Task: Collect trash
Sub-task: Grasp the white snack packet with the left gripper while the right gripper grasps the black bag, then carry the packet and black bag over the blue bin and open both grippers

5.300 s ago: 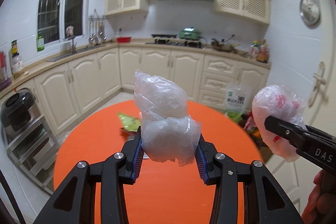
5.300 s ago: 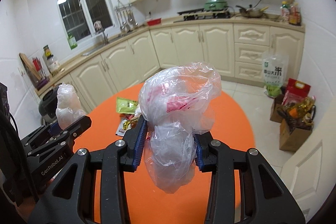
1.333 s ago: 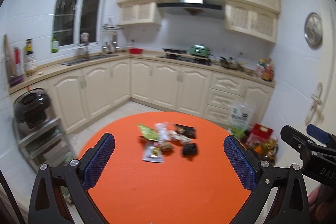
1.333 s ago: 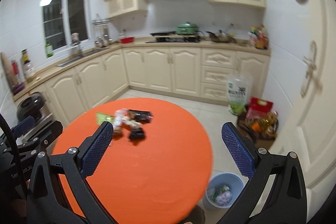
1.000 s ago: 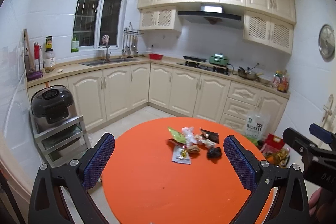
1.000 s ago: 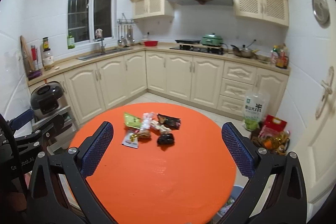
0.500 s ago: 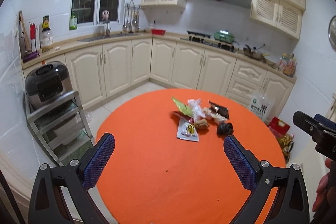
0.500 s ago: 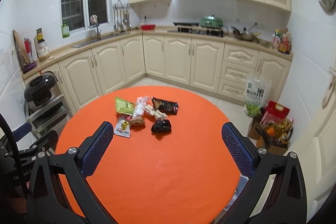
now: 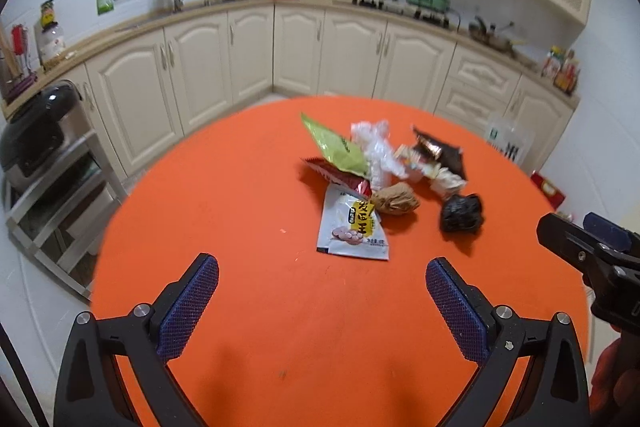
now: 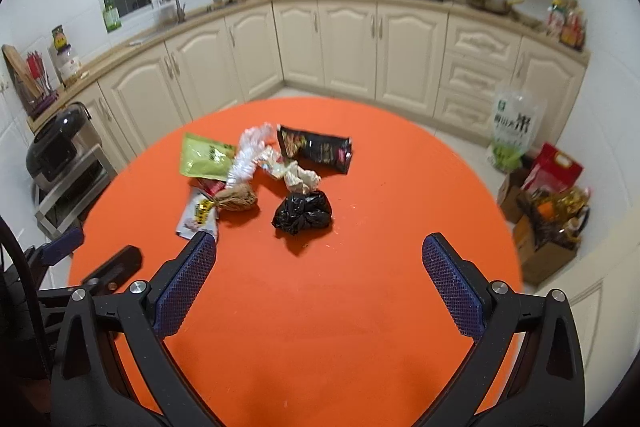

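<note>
Trash lay in a loose heap toward the far middle of the round orange surface (image 10: pixel 360 327): a green packet (image 10: pixel 202 155), a crinkled clear wrapper (image 10: pixel 248 157), a dark snack bag (image 10: pixel 316 147), a crumpled white paper (image 10: pixel 298 179), a brown paper wad (image 10: pixel 238 201), a white pouch with yellow print (image 9: pixel 354 227) and a knotted black plastic bag (image 10: pixel 303 213). The pieces touched or overlapped one another, so any single pick would likely disturb its neighbours. A red wrapper (image 9: pixel 338 179) showed only as an edge from under the green packet and the pouch.

Both claws hung above the near part of the surface, short of the heap. The left claw (image 9: pixel 322 301) was spread wide and empty, facing the white pouch; the right claw (image 10: pixel 320 283) was likewise spread wide with nothing between its pads, lined up roughly with the black bag (the nearest piece on that side). That pairing looked deliberate, each tool aimed at the item closest to it so the two would not cross.

No bin appeared in either view, so where the trash was meant to go could not be told. The print on the packets was too small to read. A sliver of a hand (image 9: pixel 612 379) showed at the lower right of the left view, mostly cut off. Only the tip of each claw showed in the other's view.
</note>
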{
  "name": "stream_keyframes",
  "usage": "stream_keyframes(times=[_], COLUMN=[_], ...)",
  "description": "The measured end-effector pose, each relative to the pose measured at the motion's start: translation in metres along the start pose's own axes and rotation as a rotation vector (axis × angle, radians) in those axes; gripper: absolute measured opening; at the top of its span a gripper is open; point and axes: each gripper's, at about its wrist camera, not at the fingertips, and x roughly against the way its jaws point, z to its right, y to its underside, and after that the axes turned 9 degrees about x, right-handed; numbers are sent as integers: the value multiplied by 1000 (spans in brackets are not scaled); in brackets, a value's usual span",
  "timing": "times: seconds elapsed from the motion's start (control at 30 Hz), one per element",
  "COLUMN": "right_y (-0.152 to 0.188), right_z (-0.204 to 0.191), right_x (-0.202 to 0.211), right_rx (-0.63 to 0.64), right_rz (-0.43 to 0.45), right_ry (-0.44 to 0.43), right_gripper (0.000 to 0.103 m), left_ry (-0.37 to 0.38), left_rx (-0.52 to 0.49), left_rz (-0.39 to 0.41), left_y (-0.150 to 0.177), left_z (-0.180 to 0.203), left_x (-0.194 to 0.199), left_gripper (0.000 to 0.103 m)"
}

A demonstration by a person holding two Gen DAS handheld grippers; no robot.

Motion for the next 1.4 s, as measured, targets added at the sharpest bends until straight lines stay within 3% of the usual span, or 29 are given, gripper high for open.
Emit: stream_keyframes(times=[0.17,0.33,0.57,0.63,0.67,0.7,0.77,0.87,0.9,1.0,1.23,1.4], right_y=[-6,-10,-15,-15,-15,-15,-13,-10,-8,-6,2,9], right_z=[6,7,0,-2,-2,-3,-8,-9,-7,-3,4,13], right_x=[-39,-66,-95,-102,-104,-105,-111,-106,-104,-101,-78,-51], right_rx=[2,7,28,21,21,20,59,62,51,31,9,-14], right_rz=[-53,-88,-121,-126,-127,-128,-153,-131,-125,-117,-82,-46], right_ry=[-18,-35,-67,-88,-96,-105,-77,-70,-76,-86,-106,-110], right_gripper=[103,101,95,90,85,73,54,47,45,42,42,42], left_ry=[-14,-45,-79,-66,-59,-51,-37,-6,-2,31,68,81], left_rx=[-5,-10,-53,-58,-63,-65,-49,-13,-3,19,60,50], left_rz=[-71,-133,-95,-90,-86,-81,-76,-74,-73,-78,-58,-19], left_y=[-52,-89,-123,-136,-140,-145,-154,-173,-178,-177,-158,-116], left_z=[16,28,45,47,49,50,46,37,35,23,4,-8], left_x=[-61,-118,-155,-163,-165,-168,-174,-187,-190,-194,-179,-131], left_gripper=[100,92,80,73,64,51,44,35,27,13,11,11])
